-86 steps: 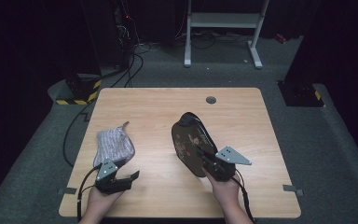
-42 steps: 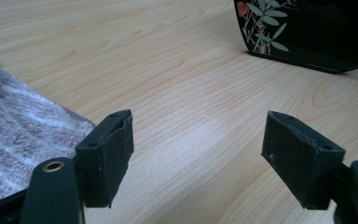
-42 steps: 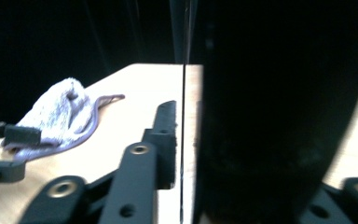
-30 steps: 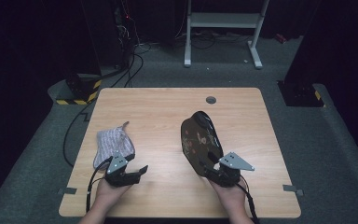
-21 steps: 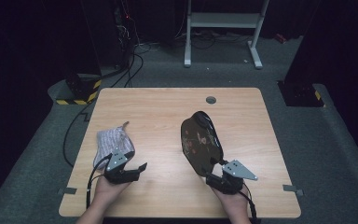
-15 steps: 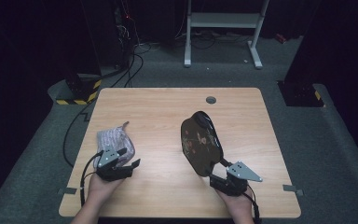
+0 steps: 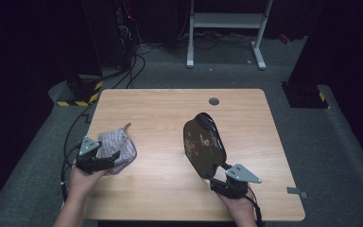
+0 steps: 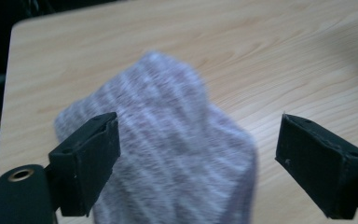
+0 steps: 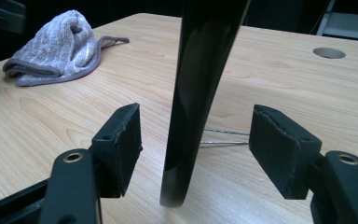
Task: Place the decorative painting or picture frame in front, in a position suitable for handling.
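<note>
Near the tabletop's left edge our left claw (image 7: pixel 108 158), whose jaws have just been opening, straddles the grey striped towel (image 7: pixel 118 147) unclenched, so we should sink deeper before clenching, while our right claw (image 9: pixel 196 154) brackets the upright black lacquered plate (image 7: pixel 204 144) near the front edge without pinching.

1. The pale wooden surface (image 7: pixel 160 109) has a round grey cable hole (image 7: pixel 213 101) near its far edge.
2. Grey carpeted floor (image 7: pixel 312 142) lies all around it.
3. A white metal stand (image 7: pixel 227 21) is at the back.
4. Black cables (image 7: pixel 132 66) trail past a yellow-and-black striped block (image 7: pixel 75 101).
</note>
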A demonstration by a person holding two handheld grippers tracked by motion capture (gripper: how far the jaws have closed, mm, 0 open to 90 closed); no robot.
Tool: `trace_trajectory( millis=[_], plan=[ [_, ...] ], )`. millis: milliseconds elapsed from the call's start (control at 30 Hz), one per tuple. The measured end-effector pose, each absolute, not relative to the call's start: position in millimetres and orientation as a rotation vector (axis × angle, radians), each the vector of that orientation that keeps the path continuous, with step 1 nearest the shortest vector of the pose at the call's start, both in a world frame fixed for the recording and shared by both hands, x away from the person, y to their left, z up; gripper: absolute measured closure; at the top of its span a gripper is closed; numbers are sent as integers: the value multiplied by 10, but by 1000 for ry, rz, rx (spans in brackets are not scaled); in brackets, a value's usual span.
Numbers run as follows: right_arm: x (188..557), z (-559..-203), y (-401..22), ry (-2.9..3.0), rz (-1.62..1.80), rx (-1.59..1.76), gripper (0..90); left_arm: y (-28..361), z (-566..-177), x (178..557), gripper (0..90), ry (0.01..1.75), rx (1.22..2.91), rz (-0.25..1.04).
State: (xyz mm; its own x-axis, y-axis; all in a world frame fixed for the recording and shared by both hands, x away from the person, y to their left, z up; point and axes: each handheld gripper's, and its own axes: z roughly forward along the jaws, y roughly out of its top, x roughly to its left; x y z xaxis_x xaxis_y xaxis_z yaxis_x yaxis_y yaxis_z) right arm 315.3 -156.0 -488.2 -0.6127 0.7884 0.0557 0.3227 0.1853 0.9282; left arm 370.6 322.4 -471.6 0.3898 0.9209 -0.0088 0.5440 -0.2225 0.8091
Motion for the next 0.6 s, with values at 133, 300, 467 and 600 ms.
trace_trajectory(
  millis=[133,300,467,600],
  plan=[
    [3158,-4885,-1573,2031,1435,1049,351,3290,-4779,3905,57,1327,1926,613],
    [3157,-4880,-1587,2026,1443,1052,356,3335,-4909,4099,0,1408,1957,519],
    [3164,-4897,-1575,2037,1438,1052,358,3312,-5057,4194,0,1442,2020,439],
    [3165,-4908,-1560,2042,1435,1053,359,3252,-5163,4232,0,1455,2096,442]
  ],
)
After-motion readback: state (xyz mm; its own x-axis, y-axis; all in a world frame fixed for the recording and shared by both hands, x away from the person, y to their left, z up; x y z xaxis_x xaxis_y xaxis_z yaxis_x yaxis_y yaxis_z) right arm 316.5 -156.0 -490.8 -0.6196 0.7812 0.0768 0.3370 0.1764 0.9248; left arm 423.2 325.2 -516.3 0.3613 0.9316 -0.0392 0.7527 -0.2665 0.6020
